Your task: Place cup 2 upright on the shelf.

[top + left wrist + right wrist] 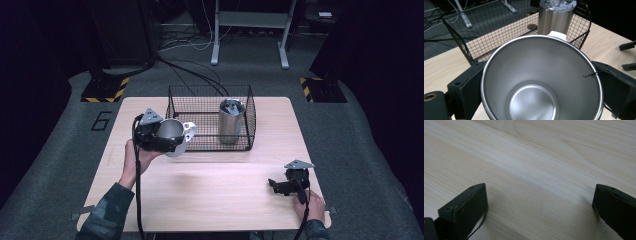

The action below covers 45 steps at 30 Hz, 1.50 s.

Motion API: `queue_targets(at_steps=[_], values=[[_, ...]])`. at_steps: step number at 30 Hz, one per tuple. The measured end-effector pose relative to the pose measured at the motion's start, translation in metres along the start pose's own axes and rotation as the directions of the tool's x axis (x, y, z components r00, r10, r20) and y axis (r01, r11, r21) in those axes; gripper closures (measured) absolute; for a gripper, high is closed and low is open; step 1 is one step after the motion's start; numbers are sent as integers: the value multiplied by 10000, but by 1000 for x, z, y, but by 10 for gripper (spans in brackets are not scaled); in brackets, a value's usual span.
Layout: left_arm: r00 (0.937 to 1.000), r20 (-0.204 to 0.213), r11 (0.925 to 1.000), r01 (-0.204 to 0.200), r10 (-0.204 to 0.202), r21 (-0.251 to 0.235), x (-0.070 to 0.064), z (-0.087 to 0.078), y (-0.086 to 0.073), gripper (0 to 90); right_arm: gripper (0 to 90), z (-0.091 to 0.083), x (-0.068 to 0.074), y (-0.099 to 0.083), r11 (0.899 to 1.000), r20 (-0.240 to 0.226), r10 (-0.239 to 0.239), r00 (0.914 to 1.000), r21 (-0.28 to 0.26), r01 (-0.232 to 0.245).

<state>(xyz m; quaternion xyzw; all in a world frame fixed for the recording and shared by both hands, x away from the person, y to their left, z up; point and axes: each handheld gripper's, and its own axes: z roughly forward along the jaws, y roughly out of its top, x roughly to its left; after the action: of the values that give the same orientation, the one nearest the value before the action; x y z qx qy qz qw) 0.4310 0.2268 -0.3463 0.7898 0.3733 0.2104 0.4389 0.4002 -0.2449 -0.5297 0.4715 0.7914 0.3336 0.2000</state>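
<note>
We work at a desk (210, 195) with a wire basket (175, 112) at its far middle, and the move ahead looks to be getting our mug into it. The basket already holds a tumbler (230, 122) standing upright in its right half; the left half is free. Our left gripper (167, 137) hovers above the desk just at the basket's near left corner, its fingers (467, 88) clenched on either side of the mug (172, 134). The mug lies tilted, its long axis roughly level, its mouth turned back toward the hand and its white handle (557, 35) pointing toward the basket. So the free space lies just far and right of the mug, over the near rim, with the tumbler beyond it to the right. The left hand is plainly the nearer one. Our right gripper (285, 186) rests low at the near right of the desk, well apart, fingers (465, 207) spread wide and grasping nothing.
</note>
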Motion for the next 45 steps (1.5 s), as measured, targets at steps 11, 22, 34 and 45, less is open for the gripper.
queue_targets(at_steps=[11, 22, 34, 45], values=[[10000, -11, 9998, 92, -92, -196, 6, 10, 20, 58, 0, 0, 0, 0, 10000, 0, -5, 10000, -3, 5], [9996, -161, 9991, 229, -235, -361, 12, 23, 39, 58, 0, 0, 0, 0, 10000, -3, -2, 10000, -3, 2], [9991, -283, 9989, 297, -308, -360, 21, 39, 60, 58, 0, 0, 0, 0, 10000, 1, -6, 10000, -3, 6], [9987, -399, 9992, 318, -329, -257, 26, 56, 75, 58, 0, 0, 0, 0, 10000, 1, -1, 10000, -3, 1]])
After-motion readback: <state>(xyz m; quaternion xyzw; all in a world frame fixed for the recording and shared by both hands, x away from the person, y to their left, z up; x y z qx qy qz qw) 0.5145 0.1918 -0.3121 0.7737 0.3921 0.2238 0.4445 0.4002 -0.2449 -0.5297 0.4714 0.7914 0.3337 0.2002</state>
